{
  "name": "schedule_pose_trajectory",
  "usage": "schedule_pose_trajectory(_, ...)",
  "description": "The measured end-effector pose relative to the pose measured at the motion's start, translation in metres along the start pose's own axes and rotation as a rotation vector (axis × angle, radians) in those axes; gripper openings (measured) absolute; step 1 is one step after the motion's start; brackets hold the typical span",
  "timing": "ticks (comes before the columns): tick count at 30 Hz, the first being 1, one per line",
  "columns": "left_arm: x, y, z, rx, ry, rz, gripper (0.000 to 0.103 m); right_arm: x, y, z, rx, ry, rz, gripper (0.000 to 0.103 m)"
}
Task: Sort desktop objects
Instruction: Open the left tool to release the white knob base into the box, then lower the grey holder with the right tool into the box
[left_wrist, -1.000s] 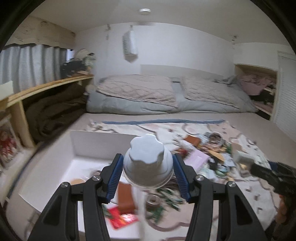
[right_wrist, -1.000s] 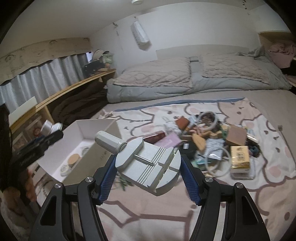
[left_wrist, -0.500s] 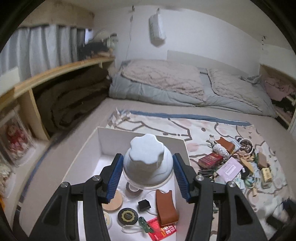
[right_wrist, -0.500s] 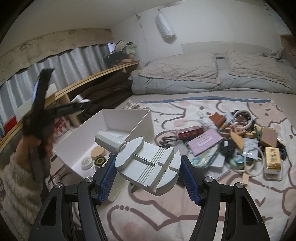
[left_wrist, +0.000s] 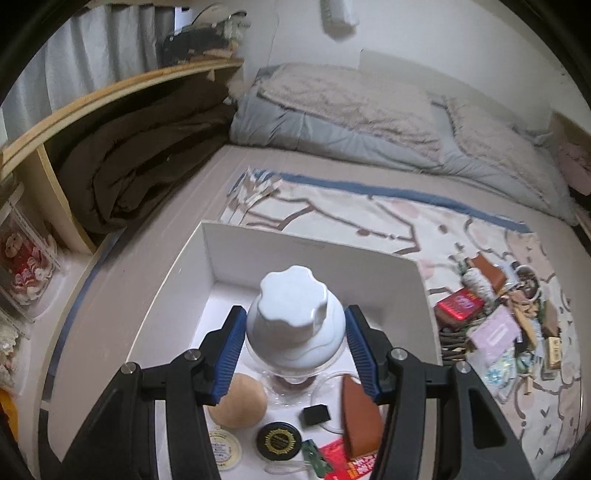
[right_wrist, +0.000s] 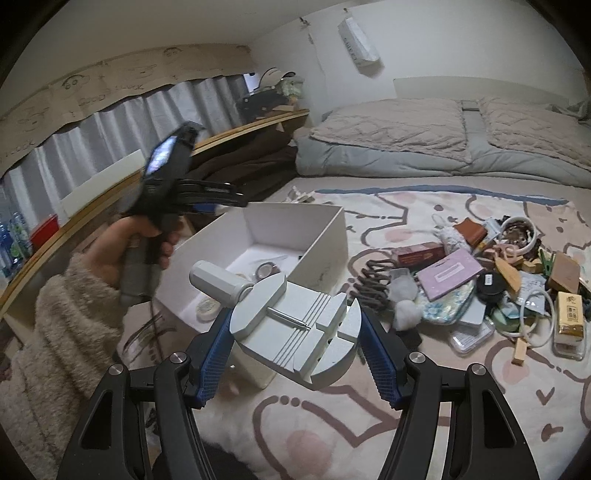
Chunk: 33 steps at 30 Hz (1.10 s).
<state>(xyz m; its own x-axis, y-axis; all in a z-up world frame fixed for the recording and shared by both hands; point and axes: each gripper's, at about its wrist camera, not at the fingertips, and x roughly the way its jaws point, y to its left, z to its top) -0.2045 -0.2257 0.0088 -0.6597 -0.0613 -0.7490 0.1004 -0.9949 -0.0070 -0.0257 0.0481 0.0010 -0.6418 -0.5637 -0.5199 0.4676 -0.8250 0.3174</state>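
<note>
My left gripper (left_wrist: 295, 332) is shut on a clear jar with a white scalloped lid (left_wrist: 293, 314) and holds it above the open white box (left_wrist: 295, 247). Several small items lie in the box, among them a tan round puff (left_wrist: 240, 404), a black round tin (left_wrist: 277, 439) and a brown leather piece (left_wrist: 360, 421). My right gripper (right_wrist: 295, 332) is shut on a grey metal vise-like tool (right_wrist: 291, 325), held just right of the white box (right_wrist: 325, 240). The left gripper also shows in the right wrist view (right_wrist: 207, 195), raised over the box's left side.
A pile of mixed small objects (right_wrist: 480, 280) lies on the patterned blanket (right_wrist: 406, 406) to the right of the box. A wooden shelf (left_wrist: 110, 99) with a dark brown blanket runs along the left. Grey bedding (right_wrist: 424, 147) lies at the back.
My left gripper has swung left from the pile to above the box, still holding the jar. My right gripper, still holding the tool, has moved nearer the box.
</note>
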Motion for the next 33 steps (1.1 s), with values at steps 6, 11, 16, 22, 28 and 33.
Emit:
schedule_pose_trajectory(6, 0.029, 0.014, 0.0, -0.034, 0.068, 0.047, 0.055, -0.003, 0.006, -0.003, -0.013, 0.012, 0.018, 0.068)
schedule_pose_trajectory(11, 0.036, 0.024, -0.009, -0.041, 0.064, 0.11, 0.058, -0.001, 0.008, -0.003, -0.022, 0.019, 0.022, 0.068)
schedule_pose_trajectory(16, 0.03, 0.032, -0.017, -0.06, 0.034, 0.079, 0.086, 0.009, 0.009, -0.004, -0.019, 0.04, 0.022, 0.068)
schedule_pose_trajectory(22, 0.017, 0.032, -0.028, -0.048, -0.006, 0.068, 0.086, 0.019, 0.012, -0.002, -0.024, 0.057, 0.015, 0.068)
schedule_pose_trajectory(28, -0.009, 0.03, -0.055, -0.017, -0.082, 0.034, 0.086, 0.034, 0.012, 0.012, -0.035, 0.065, -0.007, 0.068)
schedule_pose_trajectory(33, -0.036, 0.034, -0.077, -0.015, -0.152, -0.015, 0.086, 0.054, 0.017, 0.031, -0.062, 0.069, -0.046, 0.068)
